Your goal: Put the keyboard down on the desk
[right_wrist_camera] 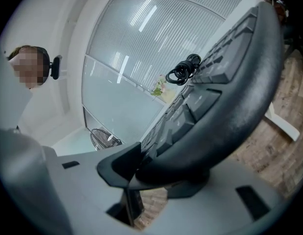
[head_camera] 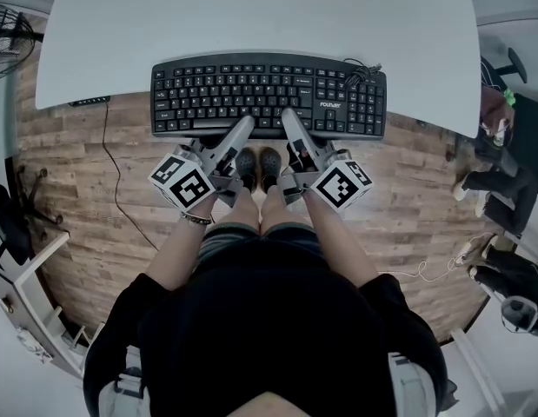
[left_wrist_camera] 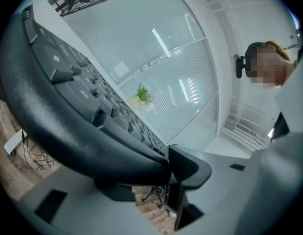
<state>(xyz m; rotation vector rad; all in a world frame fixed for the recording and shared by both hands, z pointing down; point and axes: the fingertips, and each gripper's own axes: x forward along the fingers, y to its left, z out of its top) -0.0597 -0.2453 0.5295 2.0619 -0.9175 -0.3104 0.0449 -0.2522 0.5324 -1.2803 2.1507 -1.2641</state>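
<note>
A black keyboard (head_camera: 269, 94) lies level across the near edge of the white desk (head_camera: 251, 16). Its back half is over the desk top and its front edge juts toward me. Whether it touches the desk I cannot tell. My left gripper (head_camera: 247, 122) is shut on the front edge left of the middle, and my right gripper (head_camera: 288, 115) is shut on it right of the middle. In the left gripper view the keyboard (left_wrist_camera: 68, 111) is pinched between the jaws of the left gripper (left_wrist_camera: 161, 173). The right gripper (right_wrist_camera: 141, 175) pinches the keyboard (right_wrist_camera: 215, 116) the same way. Its coiled cable (right_wrist_camera: 183, 70) rests on the keys.
Below is wood plank floor with a thin black cable (head_camera: 112, 181) at the left. My shoes (head_camera: 258, 168) stand under the keyboard's front edge. A wire basket (head_camera: 8, 29) is at the far left, and bags and chair parts (head_camera: 503, 146) crowd the right.
</note>
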